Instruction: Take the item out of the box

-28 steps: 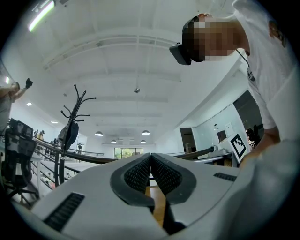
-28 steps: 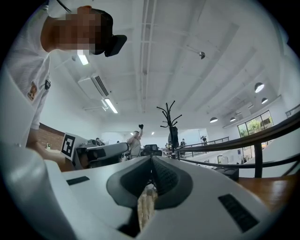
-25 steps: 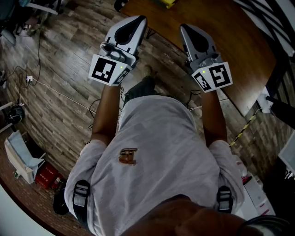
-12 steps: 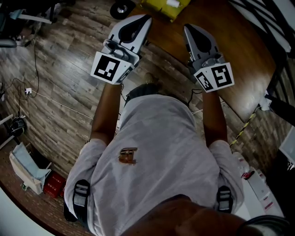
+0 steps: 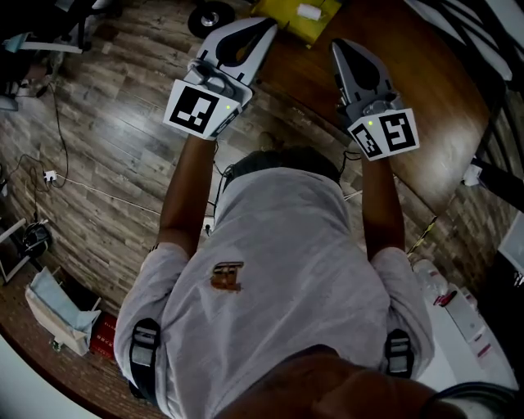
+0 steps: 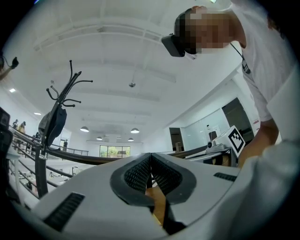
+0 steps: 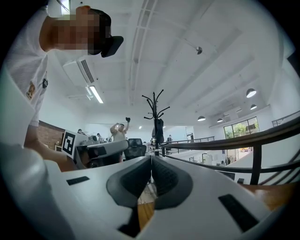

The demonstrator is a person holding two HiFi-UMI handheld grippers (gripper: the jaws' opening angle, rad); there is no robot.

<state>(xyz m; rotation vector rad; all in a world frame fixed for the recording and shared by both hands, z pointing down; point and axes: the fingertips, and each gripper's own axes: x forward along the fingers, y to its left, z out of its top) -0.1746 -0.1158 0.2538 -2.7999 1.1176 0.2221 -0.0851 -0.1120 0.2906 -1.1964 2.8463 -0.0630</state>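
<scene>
Far left, cables point(image 5: 49, 155) trail over the plank floor point(image 5: 106, 106). Now the left gripper point(image 5: 268, 24), held out in front with its jaws pressed together and nothing between them; its own view shows the ribbed pads point(image 6: 138, 174) meeting. Just past its tip, up at the top edge, the yellow box point(image 5: 286, 18) sits on the brown table point(image 5: 426, 106), with a small white piece point(image 5: 309, 11) showing on it. What's inside can't be made out. Alongside comes the right gripper point(image 5: 337, 46), over the table, its jaws likewise closed and empty.
</scene>
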